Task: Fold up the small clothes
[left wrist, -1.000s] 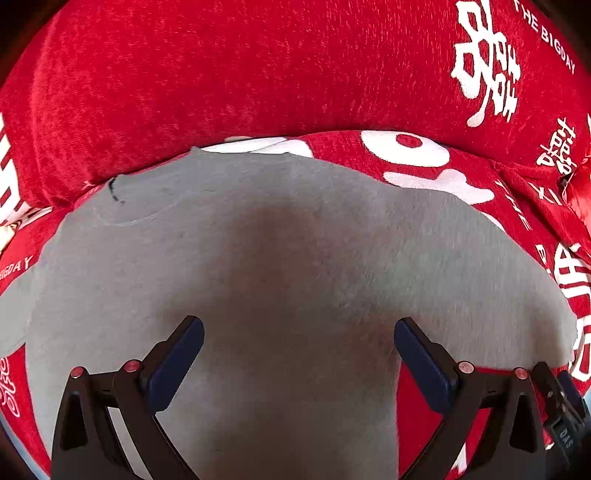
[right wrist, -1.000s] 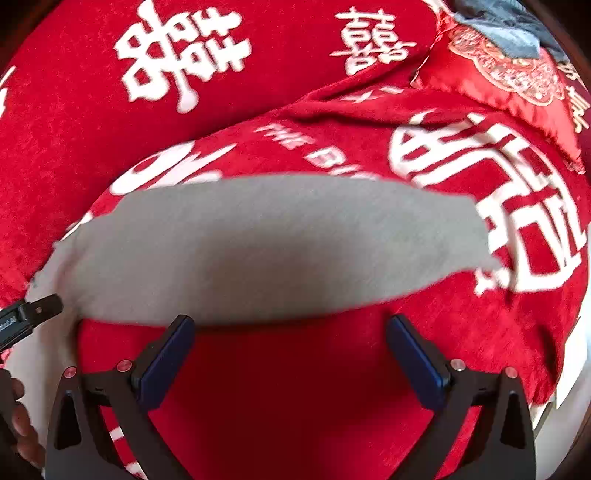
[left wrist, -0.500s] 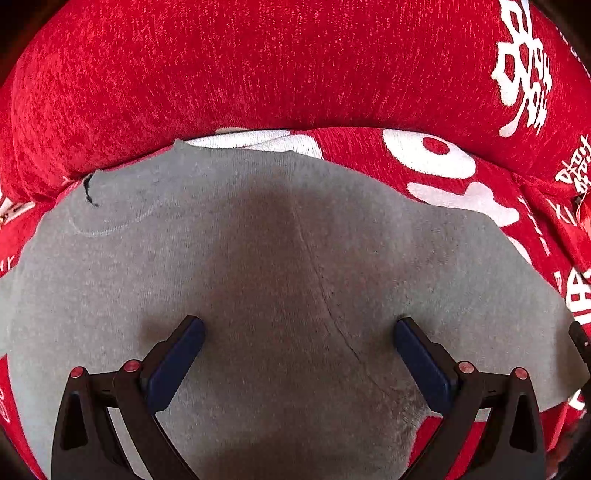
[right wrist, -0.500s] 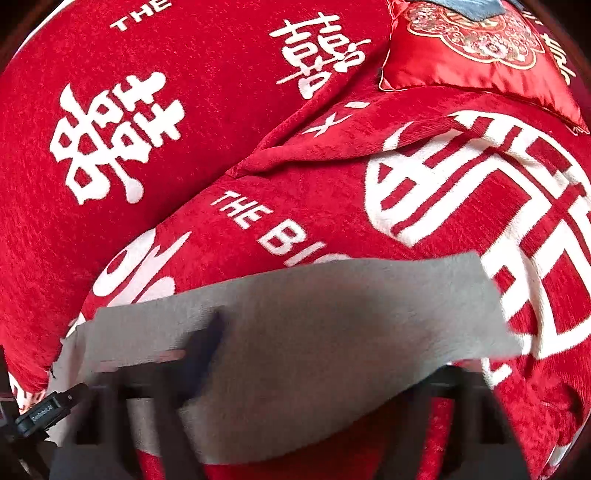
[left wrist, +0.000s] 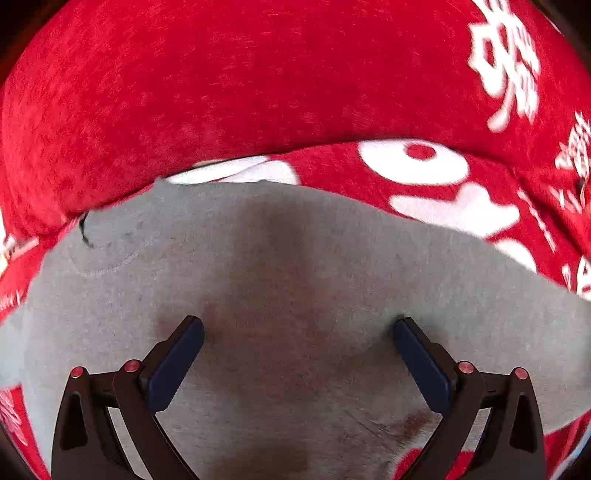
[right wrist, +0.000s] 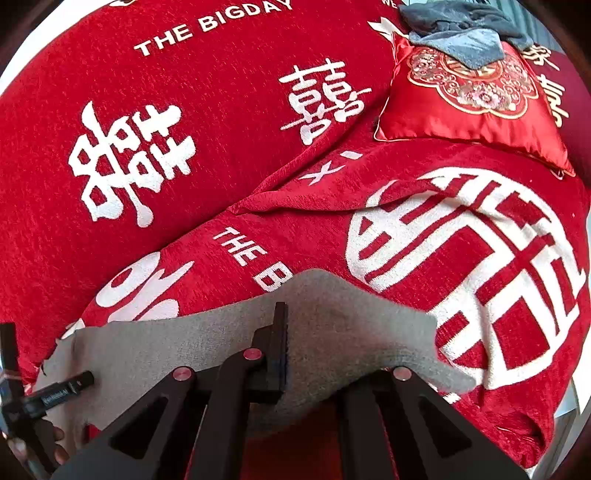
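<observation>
The right gripper (right wrist: 284, 354) pinches the grey garment (right wrist: 351, 332) edge; the left gripper (left wrist: 297, 354) gapes empty above it. A thin pinch may slip, spoiling the fold.

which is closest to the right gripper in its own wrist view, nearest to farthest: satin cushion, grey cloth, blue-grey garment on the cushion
1. grey cloth: pinched in the right gripper, bottom centre.
2. satin cushion: upper right, on the red sofa cover.
3. blue-grey garment: top right, lying on the cushion's far edge.
</observation>
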